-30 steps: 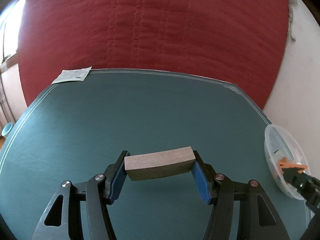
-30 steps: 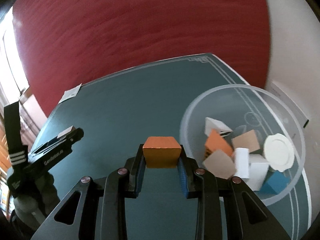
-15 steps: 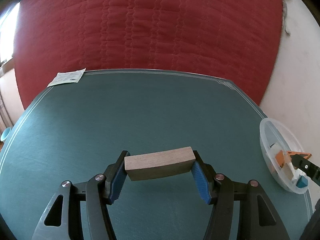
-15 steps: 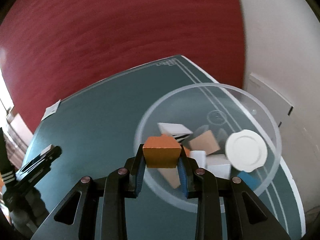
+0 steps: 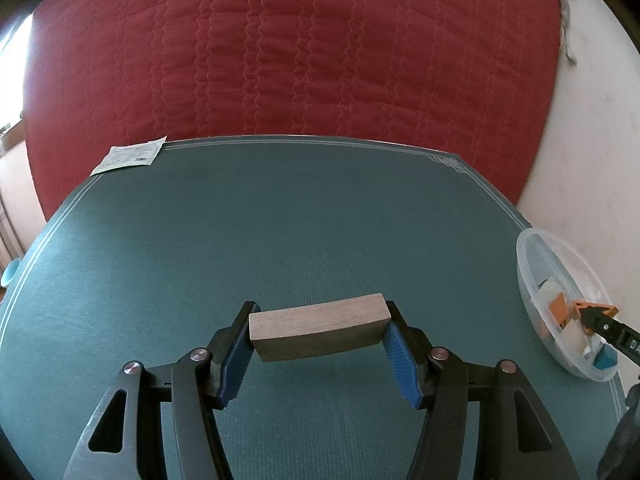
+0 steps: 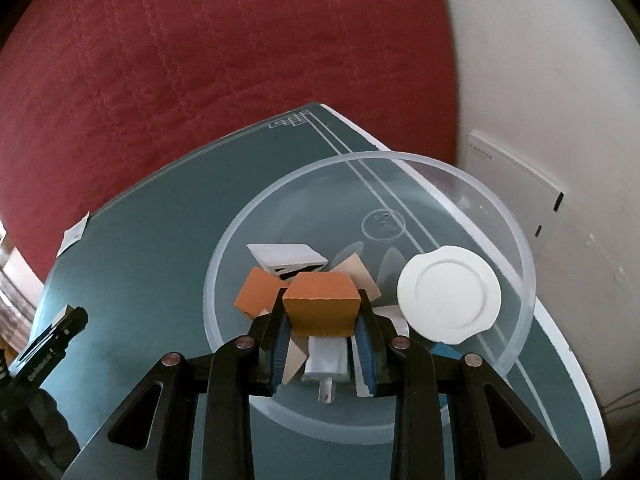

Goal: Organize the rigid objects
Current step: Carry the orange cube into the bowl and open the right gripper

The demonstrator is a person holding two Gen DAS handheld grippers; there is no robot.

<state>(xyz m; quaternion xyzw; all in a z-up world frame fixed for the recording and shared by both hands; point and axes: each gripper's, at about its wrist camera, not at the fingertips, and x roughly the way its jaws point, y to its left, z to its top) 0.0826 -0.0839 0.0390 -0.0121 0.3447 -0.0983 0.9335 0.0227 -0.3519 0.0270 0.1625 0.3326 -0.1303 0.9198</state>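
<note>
My left gripper (image 5: 320, 332) is shut on a long brown wooden block (image 5: 319, 332) and holds it above the green table mat (image 5: 280, 240). My right gripper (image 6: 321, 312) is shut on an orange block (image 6: 321, 304) and holds it over the clear plastic bowl (image 6: 516, 240). The bowl holds several blocks, among them an orange one (image 6: 258, 294), a white one (image 6: 286, 256) and a grey one (image 6: 326, 360), plus a white round lid (image 6: 450, 294). The bowl (image 5: 560, 248) also shows at the right edge of the left wrist view, with the right gripper's tip (image 5: 592, 314) over it.
A paper slip (image 5: 130, 156) lies at the mat's far left corner. A red quilted surface (image 5: 300, 60) rises behind the table. A white wall (image 6: 560, 80) and a white panel (image 6: 516, 184) stand to the right. The left gripper shows at left in the right wrist view (image 6: 48, 344).
My right gripper has moved right with the orange block, from beside the bowl to over its contents. My left gripper has kept the wooden block and shifted only slightly.
</note>
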